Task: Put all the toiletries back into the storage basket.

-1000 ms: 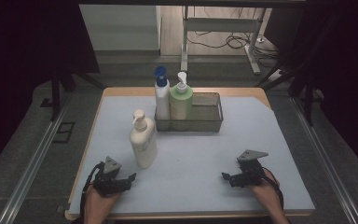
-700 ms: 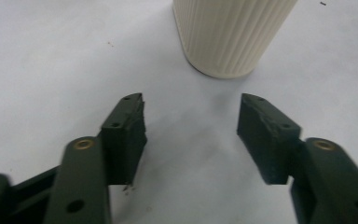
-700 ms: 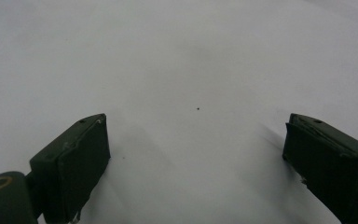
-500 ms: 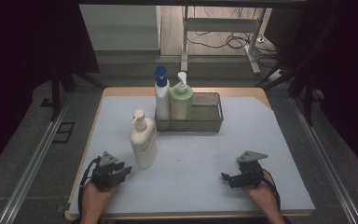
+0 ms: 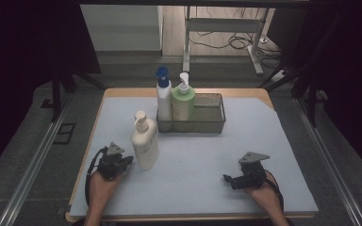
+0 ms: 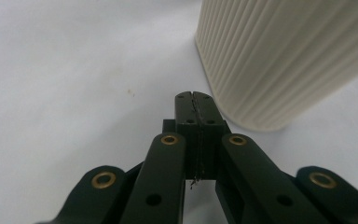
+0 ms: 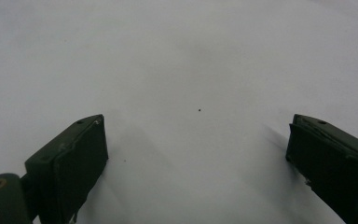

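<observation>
Beside the cream pump bottle (image 5: 144, 143), my left gripper (image 6: 196, 105) is pressing its just-closed jaws together on nothing; my right gripper (image 7: 196, 149) is lying spread. Three bottles, one basket (image 5: 212, 123).

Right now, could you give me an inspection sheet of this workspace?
Surface: pale sheet over a wooden table, bare where visible.
Job's things: cream pump bottle upright outside the mesh basket; blue-capped bottle and green bottle standing inside it.
Clutter: nothing seen.
Claws: left claw shut empty beside the cream bottle, having just closed; right claw open, empty.
Cables: black lead at the left claw; more on the floor.
Surroundings: metal frame, dark drapes.
</observation>
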